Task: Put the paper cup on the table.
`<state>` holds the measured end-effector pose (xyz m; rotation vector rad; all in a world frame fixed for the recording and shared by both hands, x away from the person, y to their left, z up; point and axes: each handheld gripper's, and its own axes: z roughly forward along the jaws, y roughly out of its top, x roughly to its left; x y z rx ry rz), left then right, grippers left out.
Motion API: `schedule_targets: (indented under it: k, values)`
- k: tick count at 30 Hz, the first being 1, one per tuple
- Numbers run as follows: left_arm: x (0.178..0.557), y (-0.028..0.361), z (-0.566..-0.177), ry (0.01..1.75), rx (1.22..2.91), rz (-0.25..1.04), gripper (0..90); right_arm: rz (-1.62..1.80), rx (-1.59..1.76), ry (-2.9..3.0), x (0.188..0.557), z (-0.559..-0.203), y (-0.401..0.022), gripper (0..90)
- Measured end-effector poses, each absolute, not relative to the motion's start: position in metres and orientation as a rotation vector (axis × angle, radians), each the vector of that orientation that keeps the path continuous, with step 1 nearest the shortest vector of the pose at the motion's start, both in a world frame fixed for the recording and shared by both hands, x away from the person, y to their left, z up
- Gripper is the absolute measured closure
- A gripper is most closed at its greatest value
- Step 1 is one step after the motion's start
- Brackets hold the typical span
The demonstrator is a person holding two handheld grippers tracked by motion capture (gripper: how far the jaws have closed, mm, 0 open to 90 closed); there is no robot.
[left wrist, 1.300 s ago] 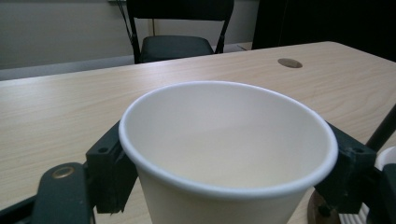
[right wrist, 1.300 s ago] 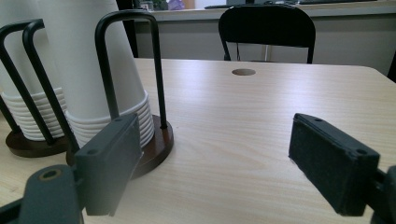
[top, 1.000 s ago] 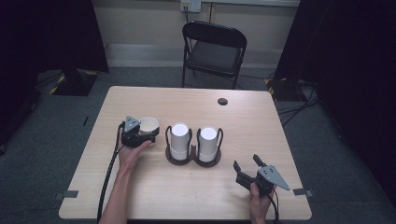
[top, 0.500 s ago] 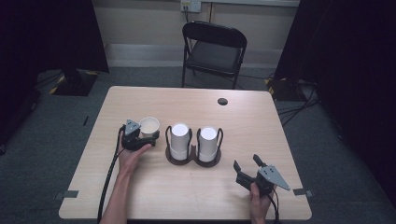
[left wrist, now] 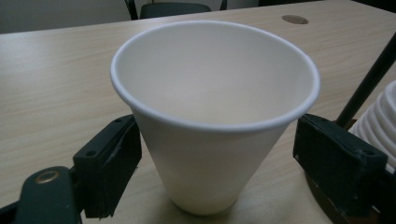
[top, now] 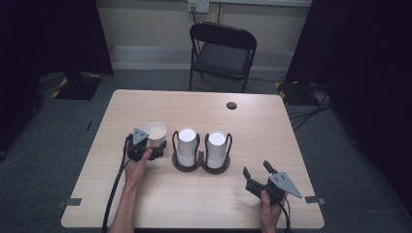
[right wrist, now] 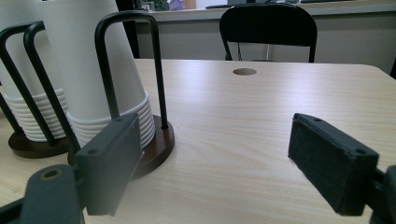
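A white paper cup [left wrist: 210, 112] stands upright and mouth up on the wooden table [top: 272, 131], left of the holder; in the high view the cup [top: 156, 132] is small. My left gripper [left wrist: 215, 154] [top: 156, 146] straddles it. Its jaws have just been opening, and both pads now stand off the cup's wall. A dark two-ring cup holder [top: 201, 167] carries two stacks of upside-down white cups [top: 187, 144] [right wrist: 88, 70]. My right gripper [top: 256, 170] [right wrist: 215, 158] rests open and empty near the front right, pointing at the holder.
A black folding chair [top: 221, 48] stands behind the table's far edge. A round cable hole [top: 231, 105] sits in the tabletop at the back right. The holder's wire hoops [right wrist: 140, 60] rise close to my right gripper's left jaw.
The left gripper and the cup between its jaws have shifted slightly towards the near side. The right gripper has kept still.
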<state>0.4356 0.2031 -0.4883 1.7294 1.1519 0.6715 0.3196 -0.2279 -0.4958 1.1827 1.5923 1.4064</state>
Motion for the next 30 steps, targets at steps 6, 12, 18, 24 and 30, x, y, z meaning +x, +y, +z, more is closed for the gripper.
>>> schedule_targets:
  k: [6,12,18,24,30]
  values:
    - [0.420,0.205,-0.482,1.136,1.701,0.682,15.6,1.413,1.178,1.589,0.319,-0.496,-0.229,16.5]
    - [0.400,0.206,-0.480,1.150,1.684,0.666,16.1,1.411,1.178,1.588,0.319,-0.496,-0.228,16.6]
    - [0.372,0.204,-0.466,1.113,1.632,0.663,18.3,1.412,1.176,1.586,0.319,-0.496,-0.228,16.6]
    - [0.351,0.199,-0.457,1.070,1.619,0.702,18.2,1.414,1.177,1.582,0.319,-0.496,-0.228,16.6]
    - [0.331,0.191,-0.466,1.058,1.632,0.717,18.2,1.414,1.179,1.583,0.319,-0.496,-0.228,16.6]
